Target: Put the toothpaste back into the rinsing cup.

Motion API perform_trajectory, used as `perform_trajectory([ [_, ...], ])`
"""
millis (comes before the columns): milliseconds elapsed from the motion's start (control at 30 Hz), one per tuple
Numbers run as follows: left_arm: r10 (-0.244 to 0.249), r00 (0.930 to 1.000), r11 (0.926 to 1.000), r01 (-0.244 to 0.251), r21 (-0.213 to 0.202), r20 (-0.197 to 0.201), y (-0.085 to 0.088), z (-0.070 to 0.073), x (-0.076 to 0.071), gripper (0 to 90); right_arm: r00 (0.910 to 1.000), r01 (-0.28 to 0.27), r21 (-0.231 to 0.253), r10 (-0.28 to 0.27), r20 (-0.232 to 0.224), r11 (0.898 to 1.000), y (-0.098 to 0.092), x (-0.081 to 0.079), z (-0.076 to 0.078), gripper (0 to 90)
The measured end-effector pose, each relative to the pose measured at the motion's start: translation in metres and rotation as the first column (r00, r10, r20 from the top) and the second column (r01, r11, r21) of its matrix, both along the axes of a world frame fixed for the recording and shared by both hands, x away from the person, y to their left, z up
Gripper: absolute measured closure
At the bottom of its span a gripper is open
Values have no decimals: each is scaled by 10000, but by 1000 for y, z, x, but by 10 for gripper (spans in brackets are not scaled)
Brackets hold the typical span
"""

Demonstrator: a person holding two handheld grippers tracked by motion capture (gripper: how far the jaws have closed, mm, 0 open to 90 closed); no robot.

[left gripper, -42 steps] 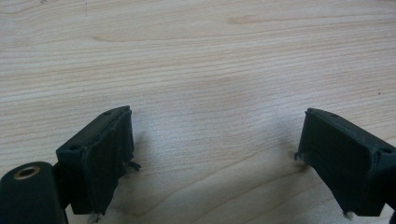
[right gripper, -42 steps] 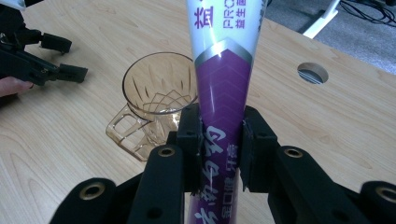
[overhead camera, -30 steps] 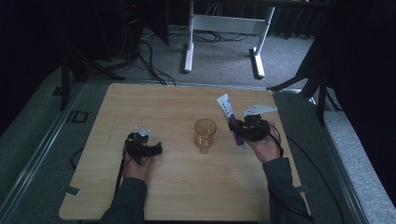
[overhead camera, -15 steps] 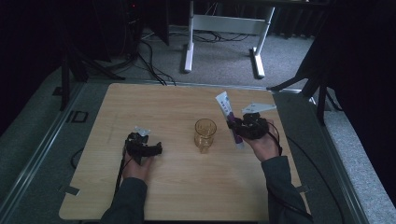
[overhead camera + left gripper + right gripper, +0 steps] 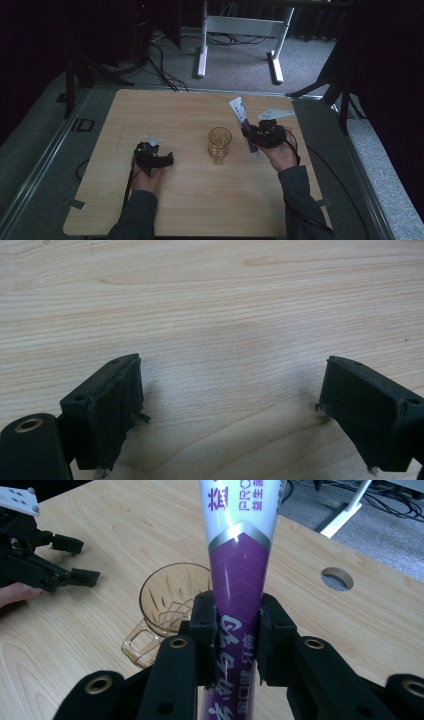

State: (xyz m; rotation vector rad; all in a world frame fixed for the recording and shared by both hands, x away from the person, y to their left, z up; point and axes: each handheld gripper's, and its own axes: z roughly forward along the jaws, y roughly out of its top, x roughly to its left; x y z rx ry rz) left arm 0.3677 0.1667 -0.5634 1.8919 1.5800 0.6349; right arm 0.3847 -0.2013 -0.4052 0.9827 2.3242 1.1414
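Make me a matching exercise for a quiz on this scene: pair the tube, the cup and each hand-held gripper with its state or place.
Things:
1. purple and white tube
2. amber glass cup
3. left hand-held gripper
4. right hand-held gripper

States:
A. open, nothing between its jaws
B. standing upright on the wooden table, between the two hands
C. clamped between two black jaws
D. shut on the tube

Pairs: 1-C, 2-B, 3-A, 4-D
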Motion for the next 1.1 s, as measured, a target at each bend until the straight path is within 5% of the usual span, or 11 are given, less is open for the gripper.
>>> perform_trajectory([
  [1100,3,10000,10000,-3,0,6,0,0,0,105,9999,-71,477,64,134,9988,16,9,7,729],
])
